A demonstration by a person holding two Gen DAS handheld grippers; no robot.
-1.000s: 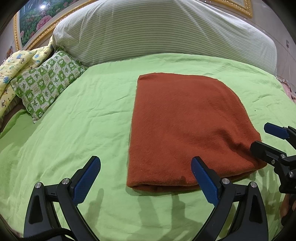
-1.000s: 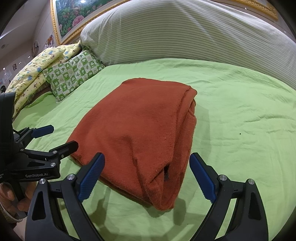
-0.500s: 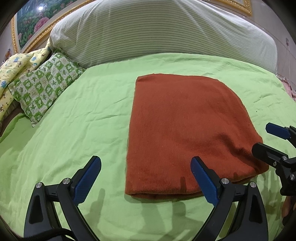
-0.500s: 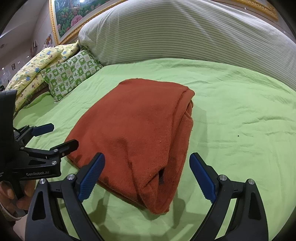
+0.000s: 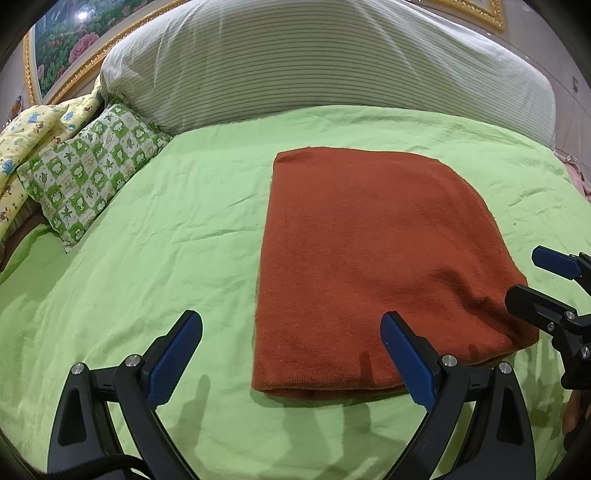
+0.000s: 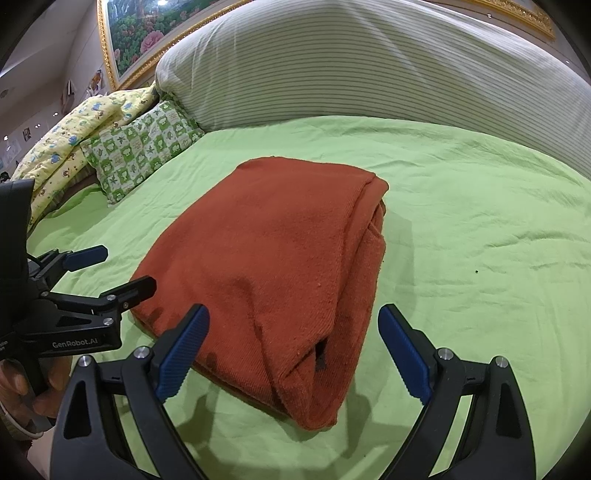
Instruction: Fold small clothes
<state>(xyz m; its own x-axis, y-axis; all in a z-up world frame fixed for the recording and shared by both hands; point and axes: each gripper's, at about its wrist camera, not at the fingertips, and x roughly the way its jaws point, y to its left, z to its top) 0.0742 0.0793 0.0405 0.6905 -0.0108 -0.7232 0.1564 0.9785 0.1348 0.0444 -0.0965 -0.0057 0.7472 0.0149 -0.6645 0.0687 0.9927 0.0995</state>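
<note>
A rust-orange garment (image 5: 369, 266) lies folded into a thick rectangle on the green bedsheet (image 5: 147, 258). My left gripper (image 5: 290, 332) hovers open over the garment's near left corner and holds nothing. In the right wrist view the garment (image 6: 280, 266) shows its layered open side facing right. My right gripper (image 6: 293, 321) is open above the near right corner, with nothing between its fingers. Each gripper appears in the other's view: the right gripper (image 5: 532, 277) at the garment's right edge, the left gripper (image 6: 122, 269) at its left edge, held by a hand (image 6: 22, 387).
A big striped bolster (image 5: 332, 66) runs along the back of the bed. A green checked pillow (image 5: 88, 173) and a yellow printed quilt (image 5: 26, 140) lie at the back left. A gold-framed flower picture (image 6: 147, 33) hangs behind. Bare sheet (image 6: 480, 240) spreads right of the garment.
The garment lies still and both grippers stay open. The left gripper has crept slightly closer over the garment's near edge.
</note>
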